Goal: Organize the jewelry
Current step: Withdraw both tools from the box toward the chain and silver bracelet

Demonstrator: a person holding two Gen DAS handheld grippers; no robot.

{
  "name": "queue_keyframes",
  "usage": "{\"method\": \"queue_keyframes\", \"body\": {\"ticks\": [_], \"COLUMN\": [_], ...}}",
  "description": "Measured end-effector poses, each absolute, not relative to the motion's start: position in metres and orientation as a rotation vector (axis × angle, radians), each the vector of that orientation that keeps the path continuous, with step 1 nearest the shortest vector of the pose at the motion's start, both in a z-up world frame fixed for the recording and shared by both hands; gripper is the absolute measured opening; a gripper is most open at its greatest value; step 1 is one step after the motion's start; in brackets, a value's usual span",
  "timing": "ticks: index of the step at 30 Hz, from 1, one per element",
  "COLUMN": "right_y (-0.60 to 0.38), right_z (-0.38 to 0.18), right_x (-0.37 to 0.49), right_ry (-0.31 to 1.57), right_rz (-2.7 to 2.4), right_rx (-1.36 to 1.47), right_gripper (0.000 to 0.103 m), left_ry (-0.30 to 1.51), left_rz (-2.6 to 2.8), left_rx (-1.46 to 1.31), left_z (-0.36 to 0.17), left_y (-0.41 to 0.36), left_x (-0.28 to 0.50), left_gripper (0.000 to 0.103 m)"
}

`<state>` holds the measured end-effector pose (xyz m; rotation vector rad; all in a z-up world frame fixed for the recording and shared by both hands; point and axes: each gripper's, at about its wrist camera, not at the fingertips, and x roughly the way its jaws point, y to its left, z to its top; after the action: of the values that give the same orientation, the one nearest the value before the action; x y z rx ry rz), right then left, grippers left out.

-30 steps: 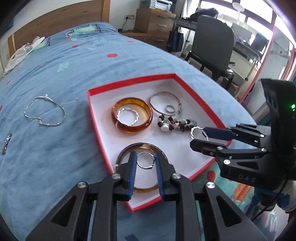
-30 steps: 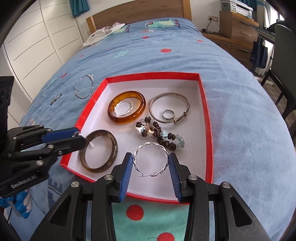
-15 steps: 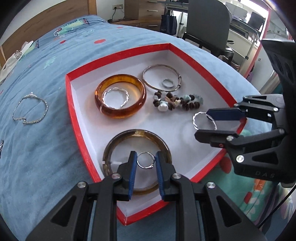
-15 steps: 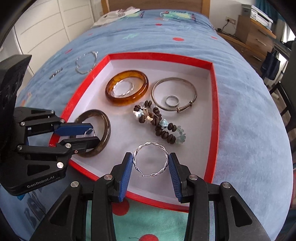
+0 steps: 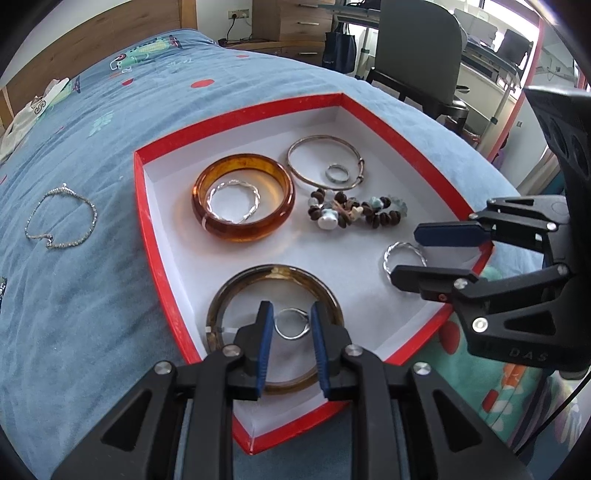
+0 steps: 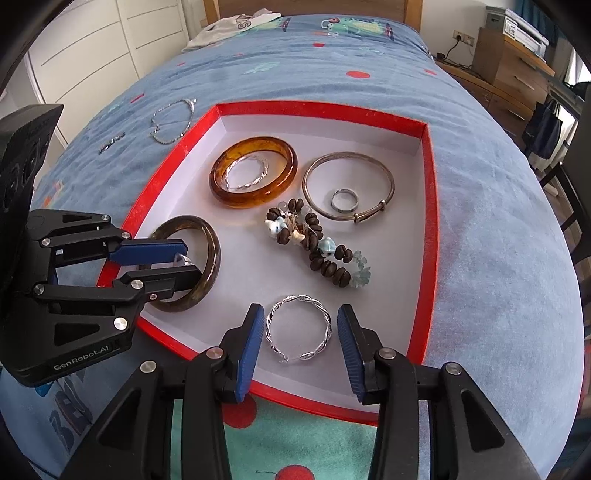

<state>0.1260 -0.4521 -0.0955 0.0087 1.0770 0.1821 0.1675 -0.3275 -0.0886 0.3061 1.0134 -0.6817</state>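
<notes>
A red box [image 5: 147, 221] with a white floor lies on the bed. My left gripper [image 5: 290, 314] hangs low over a dark bangle [image 5: 273, 269] in the box's near corner. Its jaws are opening, and a small silver ring [image 5: 291, 324] sits between the pads with a thin gap on one side. My right gripper [image 6: 301, 310] is shut on a twisted silver hoop [image 6: 299, 328] just above the box floor. Also in the box are an amber bangle [image 6: 251, 199] around another twisted hoop, a bead bracelet [image 6: 321, 254] and a thin silver bangle [image 6: 392, 184].
A silver chain [image 5: 94, 214] and a small clasp piece [image 6: 110, 142] lie on the blue bedspread left of the box. A white garment [image 6: 236, 22] lies by the wooden headboard. An office chair [image 5: 417, 55] and drawers stand beyond the bed.
My left gripper has come down over the dark bangle with the small ring, and its pads have parted slightly. My right gripper has kept its grip on the hoop and rolled a little.
</notes>
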Motion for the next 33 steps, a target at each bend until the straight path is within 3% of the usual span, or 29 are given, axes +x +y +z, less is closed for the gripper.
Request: {"method": "queue_keyframes", "body": {"ticks": [3, 17, 33], "right_y": [-0.454, -0.46, -0.452], "right_z": [-0.092, -0.052, 0.004], "right_x": [0.123, 0.091, 0.045], "right_ry": [1.071, 0.99, 0.883], "right_rz": [0.167, 0.112, 0.061], "right_rx": [0.023, 0.064, 0.08], "right_gripper": [0.041, 0.042, 0.05], "left_ry": [1.01, 0.904, 0.782], "left_rz": [-0.678, -0.633, -0.517], "left_rx": [0.304, 0.289, 0.249], "left_z": [-0.084, -0.031, 0.035], "left_y": [-0.327, -0.308, -0.248], "left_x": [0.167, 0.142, 0.106], "left_gripper": [0.028, 0.033, 0.043]}}
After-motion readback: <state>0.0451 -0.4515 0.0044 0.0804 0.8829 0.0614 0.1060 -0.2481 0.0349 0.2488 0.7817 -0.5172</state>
